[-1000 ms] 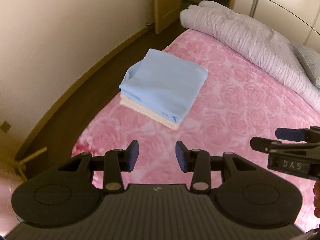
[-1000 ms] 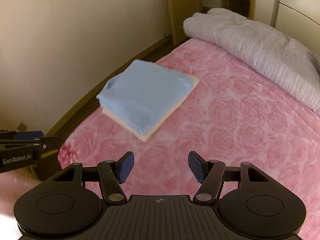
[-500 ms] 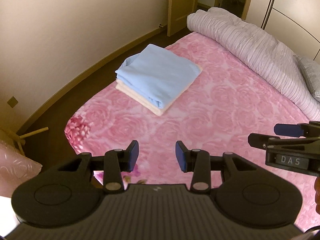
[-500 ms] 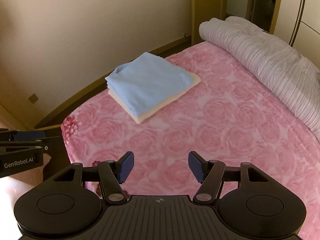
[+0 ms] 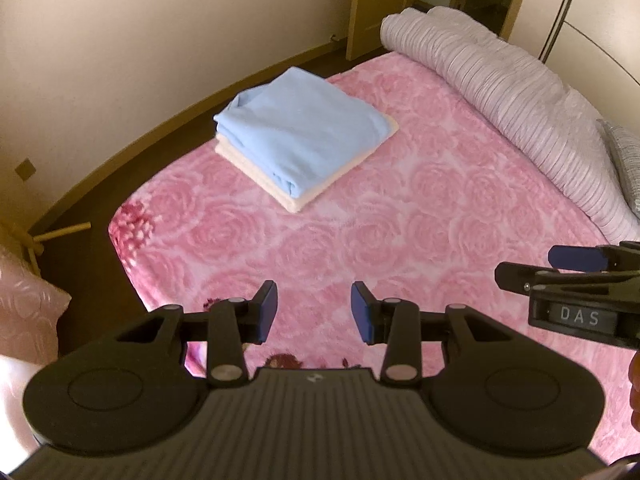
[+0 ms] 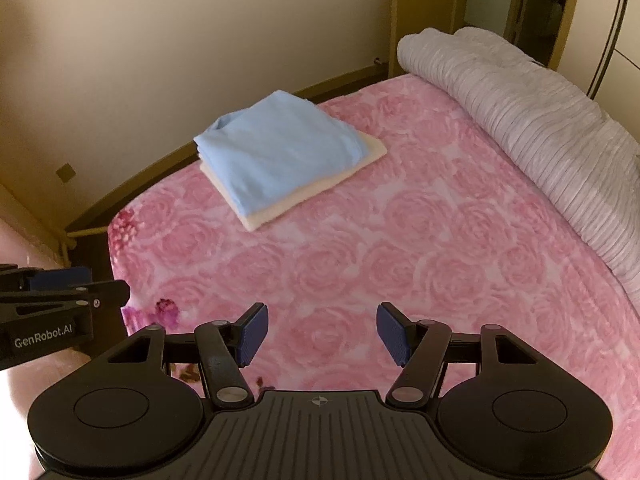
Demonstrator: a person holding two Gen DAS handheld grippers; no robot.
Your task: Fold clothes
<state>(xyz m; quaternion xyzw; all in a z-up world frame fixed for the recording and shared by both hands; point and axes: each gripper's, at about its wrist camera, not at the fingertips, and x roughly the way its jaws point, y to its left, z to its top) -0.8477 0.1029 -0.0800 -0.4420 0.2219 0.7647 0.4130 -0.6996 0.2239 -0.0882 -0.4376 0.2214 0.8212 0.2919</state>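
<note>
Left wrist view, left to right: pale pink rose-embossed cushion (image 5: 28,312) sits well off to the left of the fingers, at the frame edge. Left gripper (image 5: 313,312) is released, blue-padded fingers (image 5: 267,311) spread with nothing between them, hovering over the near edge of the pink rose-patterned fleece blanket (image 5: 400,240). Folded light blue garment (image 5: 300,136) lies ahead of the fingers, slightly left of the gap, well apart from the tips, stacked on top of a folded cream garment (image 5: 316,196); the cream one sticks out below at the near and right edges. Rolled lilac ribbed duvet (image 5: 520,96) runs along the far right side of the blanket, ahead and right of the fingers. Grey pillow (image 5: 624,156) is just beyond it at the right edge. Right gripper (image 5: 536,270) pokes in from the right, level with the left fingertips; from this side view I can't tell its opening.

Right wrist view: left gripper (image 6: 96,288) shows at the left edge, beside the left finger. Right gripper (image 6: 319,330) is released too, blue pads (image 6: 253,330) wide apart, empty, over the blanket (image 6: 400,240). Blue garment (image 6: 276,148) on cream garment (image 6: 320,188) sits ahead and left of the gap, not touched. Duvet (image 6: 520,112) ahead and right
</note>
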